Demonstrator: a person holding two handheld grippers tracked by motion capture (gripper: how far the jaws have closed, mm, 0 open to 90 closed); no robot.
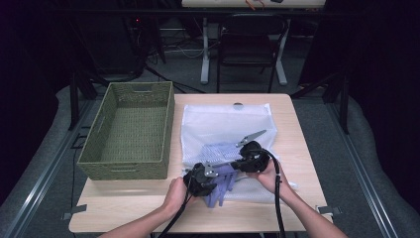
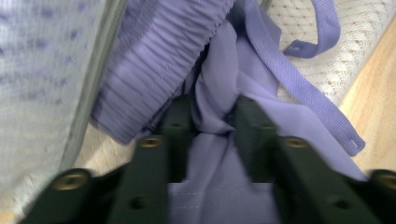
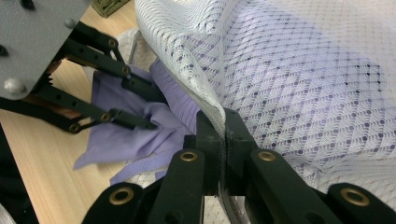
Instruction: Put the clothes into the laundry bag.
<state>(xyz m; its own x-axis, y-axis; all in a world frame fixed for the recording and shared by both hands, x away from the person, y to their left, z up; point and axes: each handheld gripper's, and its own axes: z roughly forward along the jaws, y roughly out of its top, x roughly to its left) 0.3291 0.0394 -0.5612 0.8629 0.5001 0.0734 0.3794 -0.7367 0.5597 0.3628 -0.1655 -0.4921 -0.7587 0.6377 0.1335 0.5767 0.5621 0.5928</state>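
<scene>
A green woven basket [image 1: 128,133] sits on the left part of the light wooden table [image 1: 148,203]. It has 1 handle hole in each short wall. Behind the table stands a dark chair [image 1: 246,47] on the grey floor [image 1: 327,124].

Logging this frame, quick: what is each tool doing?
Left tool: closed on the purple garment.
Right tool: closed on the mesh bag's edge.

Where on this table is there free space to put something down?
The wood strip in front of the woven basket is bare, and so is the table's right edge beside the white mesh bag. The front centre is crowded: both hands work on the purple garment.
</scene>
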